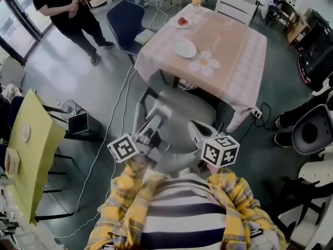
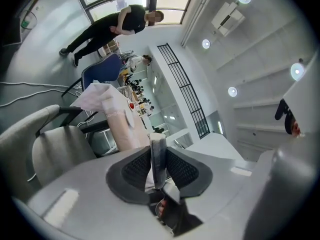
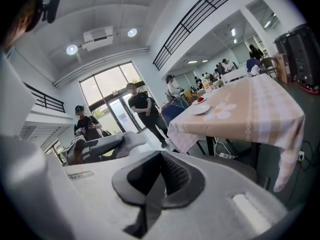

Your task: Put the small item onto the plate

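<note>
Pink-clothed table [image 1: 234,56] stood far from both grippers, carrying a white plate [image 1: 185,48] and, beyond it at the far left, a small dish [image 1: 180,23] holding the red item [image 1: 181,20]. Left gripper [image 1: 160,112] and right gripper [image 1: 195,128] were near the body, each with jaws closed on nothing.

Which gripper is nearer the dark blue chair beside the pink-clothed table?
Left. In the head view, the left gripper is short of the dark blue chair and slightly to its right. The right gripper is farther right, facing the table and well away from the chair.
</note>
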Demonstrator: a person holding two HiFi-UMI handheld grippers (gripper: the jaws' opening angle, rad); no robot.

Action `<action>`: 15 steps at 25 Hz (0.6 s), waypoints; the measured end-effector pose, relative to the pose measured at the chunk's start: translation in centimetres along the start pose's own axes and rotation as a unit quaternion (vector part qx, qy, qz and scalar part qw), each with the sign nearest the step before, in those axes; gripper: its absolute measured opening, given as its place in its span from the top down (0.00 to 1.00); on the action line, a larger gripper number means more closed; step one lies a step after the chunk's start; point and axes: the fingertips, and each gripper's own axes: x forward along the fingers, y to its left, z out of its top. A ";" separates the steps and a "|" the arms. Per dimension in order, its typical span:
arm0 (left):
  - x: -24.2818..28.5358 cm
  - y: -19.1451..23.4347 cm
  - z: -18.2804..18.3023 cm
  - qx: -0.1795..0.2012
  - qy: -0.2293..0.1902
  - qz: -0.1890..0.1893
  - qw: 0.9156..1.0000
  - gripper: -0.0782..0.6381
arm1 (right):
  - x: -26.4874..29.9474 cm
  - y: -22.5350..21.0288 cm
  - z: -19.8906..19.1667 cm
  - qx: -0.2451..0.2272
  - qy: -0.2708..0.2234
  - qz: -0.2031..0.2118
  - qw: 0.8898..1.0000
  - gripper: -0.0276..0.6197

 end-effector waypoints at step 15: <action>5.2 4.0 6.0 -0.011 0.079 -0.004 0.997 0.77 | 7.3 -1.1 5.2 -0.014 -0.024 -0.070 0.997 0.96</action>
